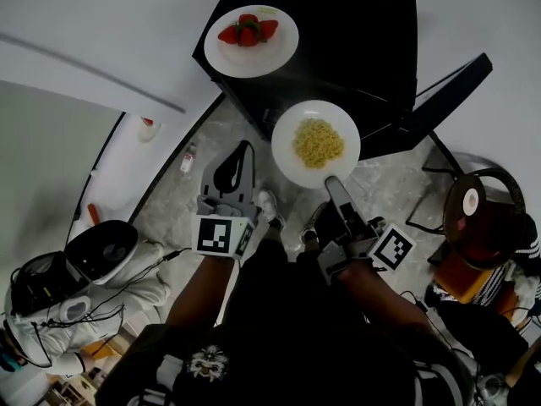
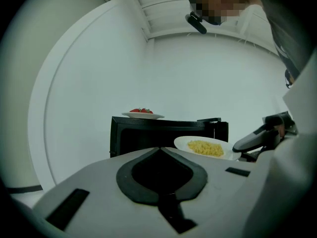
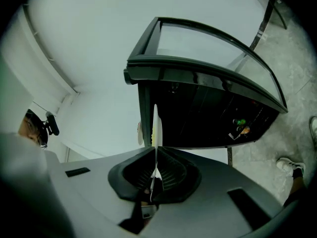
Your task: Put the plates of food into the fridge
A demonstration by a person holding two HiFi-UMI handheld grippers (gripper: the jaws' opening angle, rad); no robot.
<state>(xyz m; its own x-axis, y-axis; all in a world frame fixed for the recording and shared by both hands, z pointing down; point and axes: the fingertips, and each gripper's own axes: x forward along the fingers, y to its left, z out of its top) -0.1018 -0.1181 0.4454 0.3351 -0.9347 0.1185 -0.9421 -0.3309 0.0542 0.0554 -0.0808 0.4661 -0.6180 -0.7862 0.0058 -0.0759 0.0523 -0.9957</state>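
Observation:
A white plate of yellow pasta (image 1: 315, 144) hangs in front of the black fridge (image 1: 355, 32), and my right gripper (image 1: 332, 183) is shut on its near rim. In the right gripper view the plate (image 3: 155, 128) shows edge-on between the pads of that gripper (image 3: 155, 175). A second white plate, with strawberries (image 1: 251, 41), rests on top of the fridge. My left gripper (image 1: 239, 152) is shut and holds nothing, left of the pasta plate. The left gripper view has the strawberry plate (image 2: 143, 114) on the fridge (image 2: 163, 133) and the pasta plate (image 2: 205, 147) to the right.
The fridge door (image 1: 452, 87) stands swung open to the right. On the stone floor lie a small bottle (image 1: 188, 159) and a white machine with cables (image 1: 101, 252). A dark round chair (image 1: 482, 218) is at the right. White walls lie behind and to the left.

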